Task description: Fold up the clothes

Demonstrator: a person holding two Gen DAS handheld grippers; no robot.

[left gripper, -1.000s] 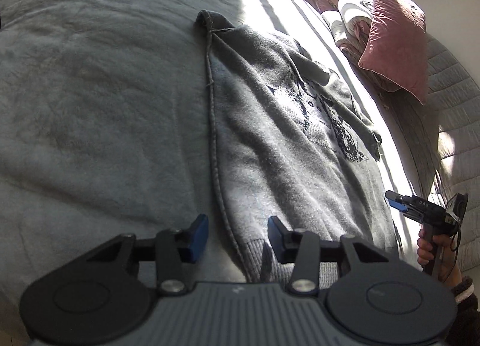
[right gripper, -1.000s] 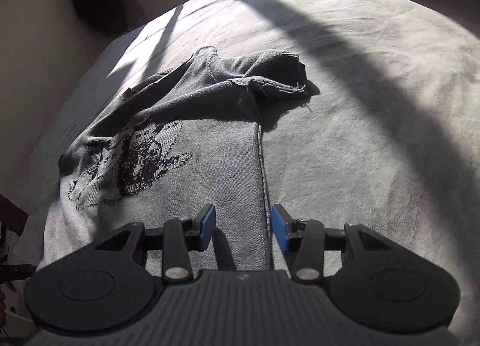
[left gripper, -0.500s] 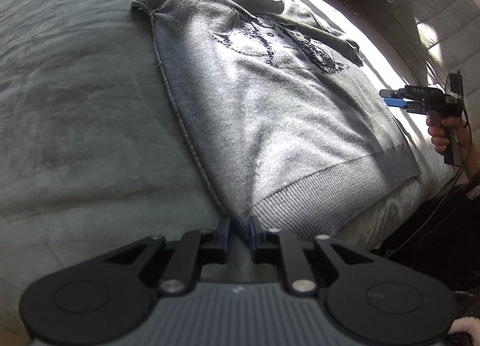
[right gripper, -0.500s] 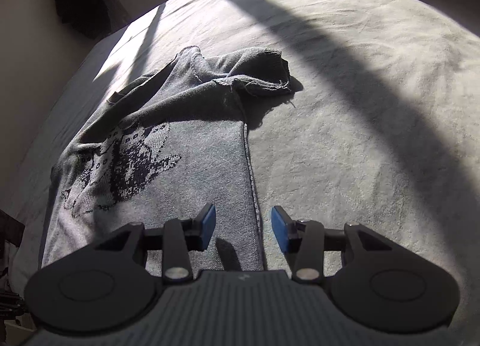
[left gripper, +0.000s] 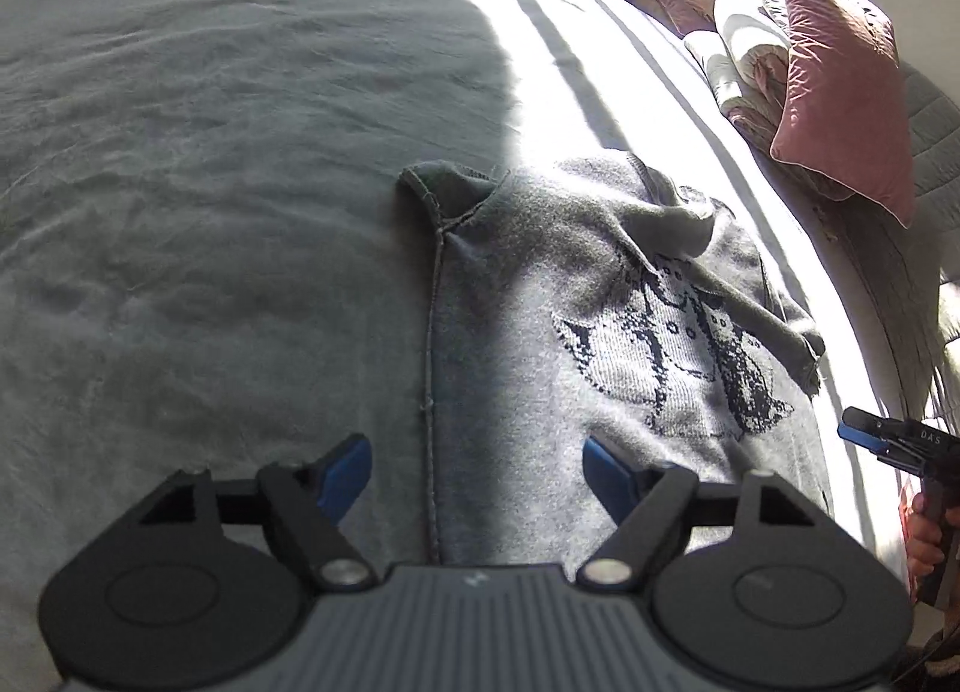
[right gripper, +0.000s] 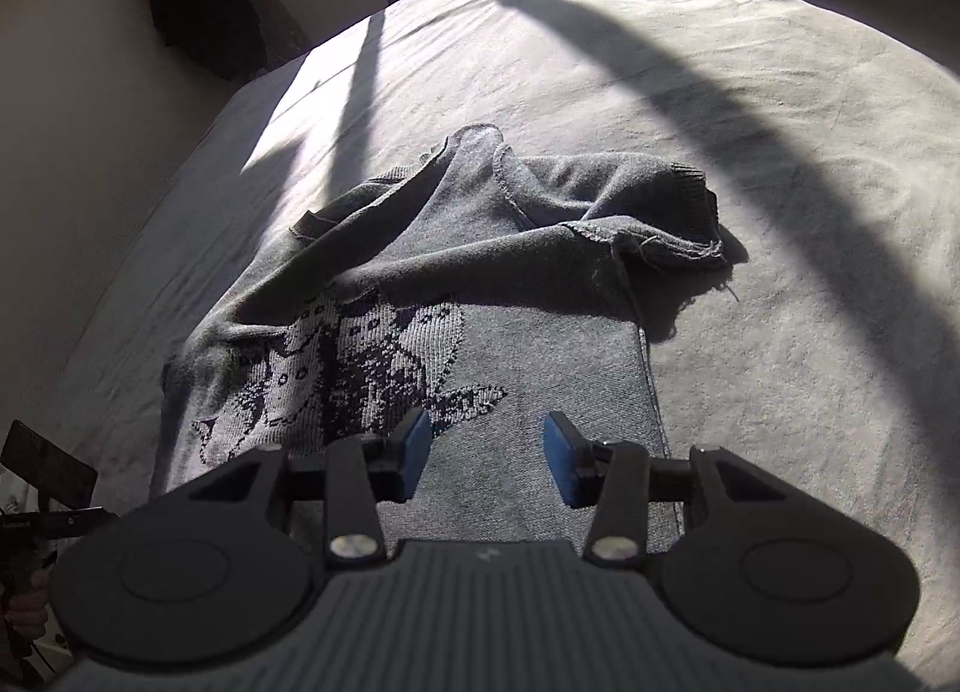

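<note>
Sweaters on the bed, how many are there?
1. A grey sweater with a dark knitted picture lies flat on the bed, under both open grippers. The bedding pile by the pink pillow might hide more.

A grey-covered bed [left gripper: 180, 212] carries a grey sweater [left gripper: 540, 332] (sleeves folded in), pillows [left gripper: 840, 80] at its head

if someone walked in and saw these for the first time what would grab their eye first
Probably the grey knit sweater lying on the bed, its dark pixel-style pattern face up and its sleeves folded across the chest. Hard bands of sunlight and shadow cut across the bedding. The left gripper and the right gripper both hang open over the sweater's lower part, and a dusty pink pillow leans at the head of the bed.
</note>
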